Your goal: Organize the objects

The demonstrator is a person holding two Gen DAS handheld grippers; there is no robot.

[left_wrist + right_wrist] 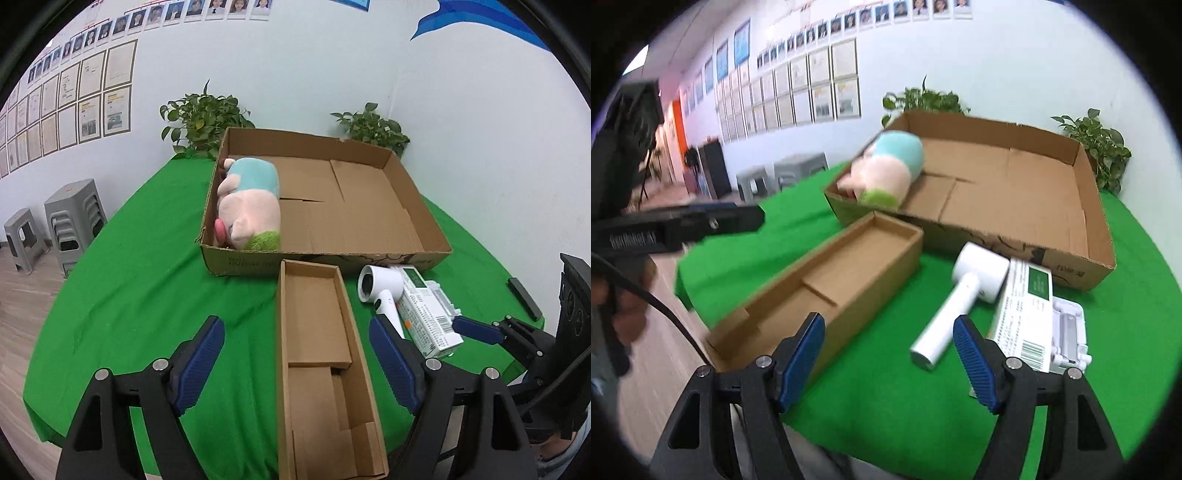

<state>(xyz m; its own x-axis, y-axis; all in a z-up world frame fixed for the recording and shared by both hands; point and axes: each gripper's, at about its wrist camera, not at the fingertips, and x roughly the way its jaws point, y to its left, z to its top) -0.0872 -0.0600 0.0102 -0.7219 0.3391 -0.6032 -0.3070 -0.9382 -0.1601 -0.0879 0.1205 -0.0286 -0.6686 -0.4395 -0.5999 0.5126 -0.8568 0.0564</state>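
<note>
A large shallow cardboard box (251, 262) sits on the green cloth with a pink and blue plush pig (251, 206) lying at its left end. In front of it is a narrow empty cardboard box (314, 325). To the right lie a white hair dryer (380, 284) and a white and green carton (428, 314). My left gripper (295, 365) is open above the narrow box, holding nothing. My right gripper (888, 358) is open over the cloth between the narrow box (831, 273) and the hair dryer (960, 295), touching neither. The carton (1023, 314) lies behind its right finger.
A white plastic holder (1069, 328) lies against the carton. A flat black object (524, 299) rests near the table's right edge. Two potted plants (203, 118) stand behind the big box. Grey stools (74, 218) stand on the floor at left.
</note>
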